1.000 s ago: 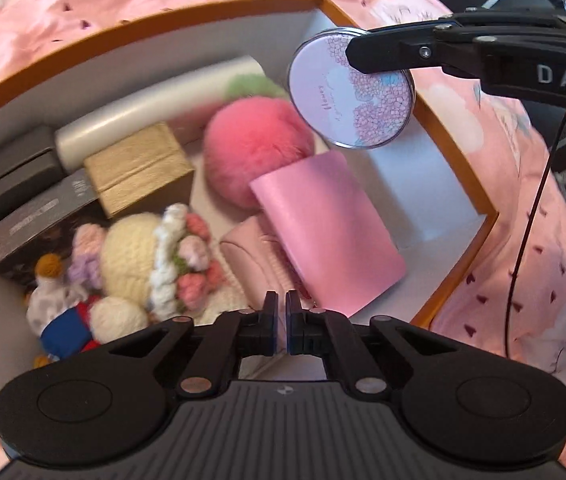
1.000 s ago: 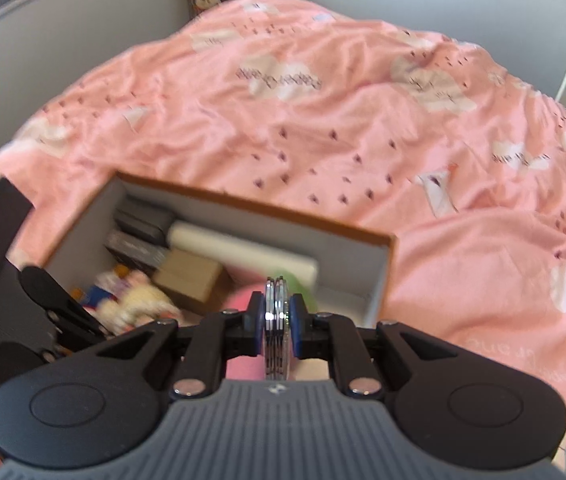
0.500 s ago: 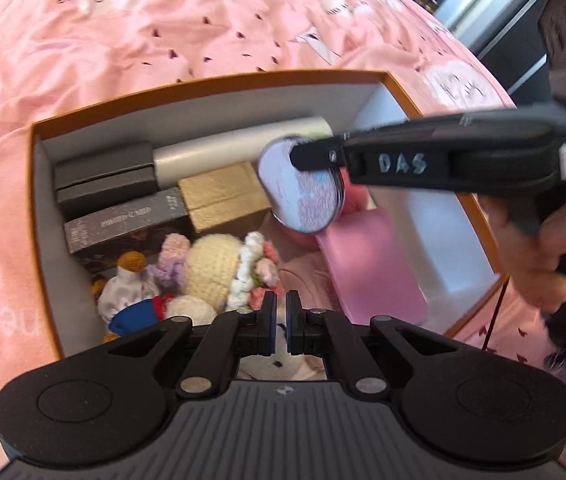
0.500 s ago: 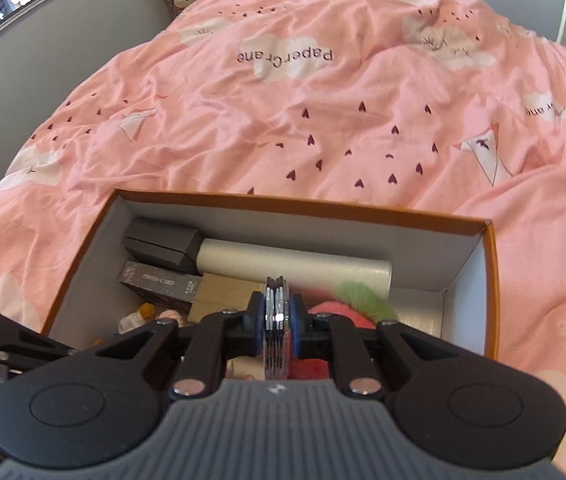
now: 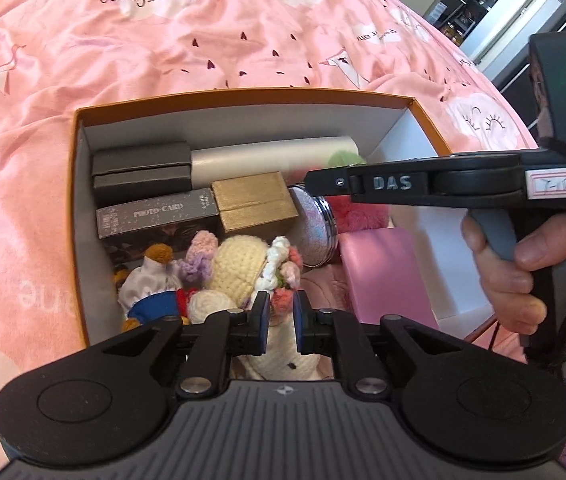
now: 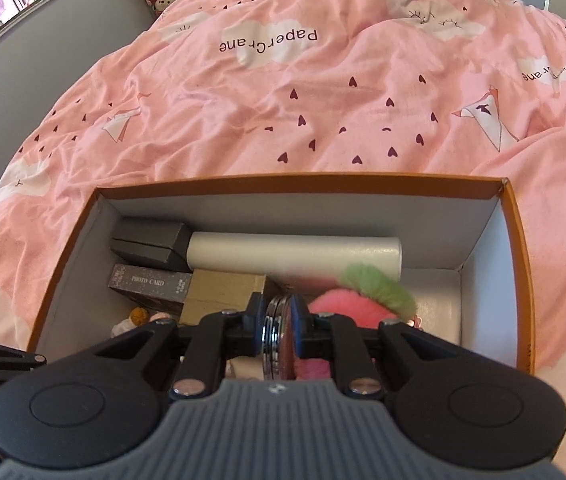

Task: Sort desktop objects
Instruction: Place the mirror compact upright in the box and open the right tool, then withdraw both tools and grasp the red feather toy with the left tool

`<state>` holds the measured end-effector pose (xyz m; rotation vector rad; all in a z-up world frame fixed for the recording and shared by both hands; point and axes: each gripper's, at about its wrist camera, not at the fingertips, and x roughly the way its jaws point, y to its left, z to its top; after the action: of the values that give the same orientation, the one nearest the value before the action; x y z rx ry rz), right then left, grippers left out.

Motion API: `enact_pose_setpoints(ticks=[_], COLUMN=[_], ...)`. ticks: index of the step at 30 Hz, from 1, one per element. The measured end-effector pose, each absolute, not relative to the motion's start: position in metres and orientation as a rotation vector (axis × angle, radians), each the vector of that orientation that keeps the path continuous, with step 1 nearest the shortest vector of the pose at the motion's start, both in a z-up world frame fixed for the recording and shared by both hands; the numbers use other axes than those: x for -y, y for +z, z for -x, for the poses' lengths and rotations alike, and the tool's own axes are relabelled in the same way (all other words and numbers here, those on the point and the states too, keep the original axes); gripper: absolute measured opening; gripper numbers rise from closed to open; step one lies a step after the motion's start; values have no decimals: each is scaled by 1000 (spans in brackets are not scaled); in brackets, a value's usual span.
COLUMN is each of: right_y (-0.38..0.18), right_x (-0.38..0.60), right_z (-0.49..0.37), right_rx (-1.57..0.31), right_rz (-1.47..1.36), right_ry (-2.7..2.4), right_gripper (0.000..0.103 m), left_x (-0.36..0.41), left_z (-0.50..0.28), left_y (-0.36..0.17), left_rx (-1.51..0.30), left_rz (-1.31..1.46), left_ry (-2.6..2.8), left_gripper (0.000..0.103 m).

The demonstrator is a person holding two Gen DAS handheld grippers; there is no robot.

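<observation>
since the box (image 6: 517,240) was the drop spot, right gripper (image 6: 279,336) pinched the compact mirror (image 6: 277,340) edge-on above it; left gripper (image 5: 281,320) was opening, empty.

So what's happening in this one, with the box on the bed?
A person with a gripper in each hand is packing small items into an orange-rimmed box on a pink duvet. The right gripper is shut on a round compact mirror, held on edge low inside the box, beside the gold box and pink pompom. The left gripper holds nothing, its jaws opening above the crocheted toys.
</observation>
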<state>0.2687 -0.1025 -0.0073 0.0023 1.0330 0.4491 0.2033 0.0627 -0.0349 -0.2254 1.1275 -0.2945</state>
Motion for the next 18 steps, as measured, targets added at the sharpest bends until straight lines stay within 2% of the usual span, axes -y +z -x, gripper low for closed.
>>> enact_pose_setpoints(ticks=[9, 18], right_y=[11, 51], right_x=[113, 129], right_z=[-248, -177], right_rx=[-993, -819], right_rz=[9, 55], right_ry=[479, 571], right_gripper=[16, 18], left_x=[-67, -66], left_z=[-185, -139], left_y=[-21, 13], left_rx=[-1082, -955], left_rz=[233, 187], left_ry=[-248, -194], left_gripper=[14, 19])
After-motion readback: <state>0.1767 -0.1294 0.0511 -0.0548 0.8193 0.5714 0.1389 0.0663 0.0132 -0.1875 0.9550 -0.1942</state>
